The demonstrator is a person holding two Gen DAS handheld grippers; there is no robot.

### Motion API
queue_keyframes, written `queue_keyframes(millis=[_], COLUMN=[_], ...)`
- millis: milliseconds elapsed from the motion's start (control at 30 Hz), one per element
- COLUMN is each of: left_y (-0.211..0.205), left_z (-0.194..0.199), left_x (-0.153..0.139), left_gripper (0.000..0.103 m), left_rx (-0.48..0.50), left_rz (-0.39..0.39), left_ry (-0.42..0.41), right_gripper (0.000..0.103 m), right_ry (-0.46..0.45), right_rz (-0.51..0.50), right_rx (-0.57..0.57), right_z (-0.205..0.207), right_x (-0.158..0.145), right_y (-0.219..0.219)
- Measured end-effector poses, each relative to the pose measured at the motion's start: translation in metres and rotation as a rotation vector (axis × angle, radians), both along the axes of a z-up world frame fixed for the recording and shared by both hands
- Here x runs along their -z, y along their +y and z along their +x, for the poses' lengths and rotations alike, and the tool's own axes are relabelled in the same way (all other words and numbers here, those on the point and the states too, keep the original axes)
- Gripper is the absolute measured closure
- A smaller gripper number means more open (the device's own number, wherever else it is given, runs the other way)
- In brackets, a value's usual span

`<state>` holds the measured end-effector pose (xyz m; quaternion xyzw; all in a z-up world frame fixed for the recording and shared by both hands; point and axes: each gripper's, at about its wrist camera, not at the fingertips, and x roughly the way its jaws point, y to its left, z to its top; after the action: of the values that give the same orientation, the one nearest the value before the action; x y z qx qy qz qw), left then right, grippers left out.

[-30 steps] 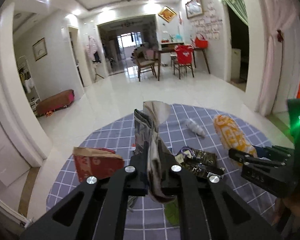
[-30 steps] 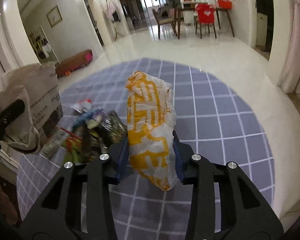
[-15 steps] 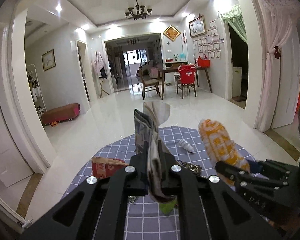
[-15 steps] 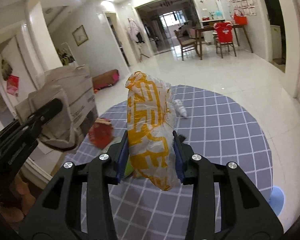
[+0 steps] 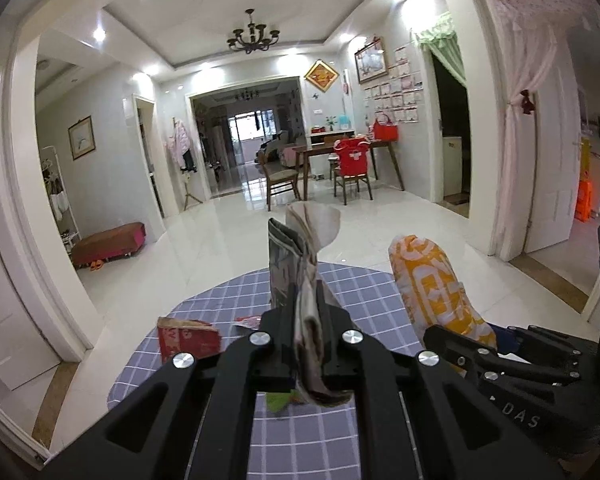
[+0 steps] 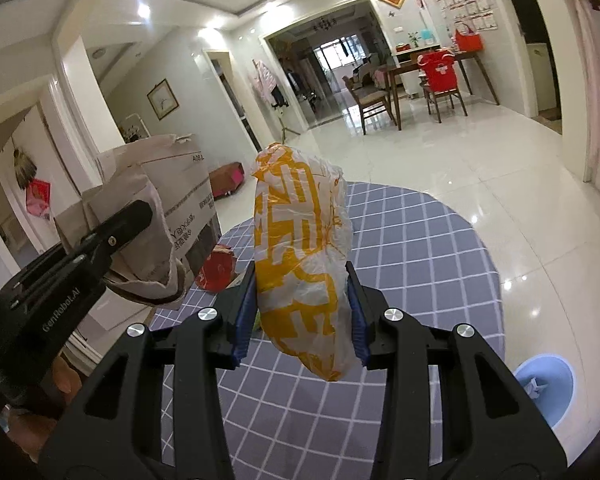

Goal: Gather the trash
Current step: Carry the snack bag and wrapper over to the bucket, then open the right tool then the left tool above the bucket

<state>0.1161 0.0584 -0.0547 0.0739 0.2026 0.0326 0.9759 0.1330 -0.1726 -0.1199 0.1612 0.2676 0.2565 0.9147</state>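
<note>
We hold one piece of trash in each tool, both raised above the round table (image 5: 352, 284) with its blue-grey checked cloth. The left tool (image 5: 306, 320) has its jaws pressed nearly together on a crumpled paper packet (image 5: 300, 256), which stands upright between them, its folded grey-printed side to the left and a pale torn flap at the top; thin, flat material needs this narrow pinch to stay put. The right tool (image 6: 300, 316) has its jaws partly spread, with the blue pads clamping the sides of an orange-and-white plastic bag (image 6: 300, 256), which is bulky and soft, so we judge the wider setting suits it. The bag stands upright, its lower end hanging below the pads. Gripping near the middle keeps each item clear of the table for carrying. A red carton (image 5: 188, 338) lies on the near left of the table, with small scraps beside it, so collection appears unfinished. A pale blue bin (image 6: 544, 388) stands on the floor at the near right and seems a likely destination. Readable writing: "GenRobot.AI" on the left tool body in the right view, "DAS" on the right tool body in the left view, and "A08" on the paper packet.
</note>
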Motion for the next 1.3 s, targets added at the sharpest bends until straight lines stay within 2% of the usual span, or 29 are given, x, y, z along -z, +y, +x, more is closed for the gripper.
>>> queue_keyframes(millis=[233,367,533,833,1100,1267,1300], left_y=[-0.041,-0.074,-0.126,-0.215,-0.259,-0.284,-0.288], left_z=[-0.006,-0.004,0.008,0.042,0.076,0.095,0.098], left_x=[0.001,0.014,0.039,0.109,0.183,0.218,0.223], left_gripper=[0.097,0.097,0.097,0.097,0.097,0.097,0.097], left_rx=[0.121,0.226,0.337,0.521,0.545,0.537,0.535], left_rz=[-0.052,-0.098,-0.114,-0.141,-0.120,-0.067,-0.065], left_ry=[0.017,0.050,0.104,0.274,0.427,0.484,0.494], right_gripper=[0.064,0.064,0.063,0.063,0.061,0.051,0.046], right_ry=[-0.003,0.008,0.049,0.170,0.282,0.321,0.329], right_rz=[0.045,0.048,0.048,0.045,0.050,0.068,0.067], right_rx=[0.091,0.174,0.288,0.465,0.536,0.553,0.551], right_z=[-0.015,-0.027,-0.038,-0.046,-0.037,-0.025,-0.021], right_x=[0.002,0.013,0.036,0.097,0.156,0.188,0.194], right_y=[-0.049,-0.090,-0.146,-0.239,-0.286,-0.306,-0.307])
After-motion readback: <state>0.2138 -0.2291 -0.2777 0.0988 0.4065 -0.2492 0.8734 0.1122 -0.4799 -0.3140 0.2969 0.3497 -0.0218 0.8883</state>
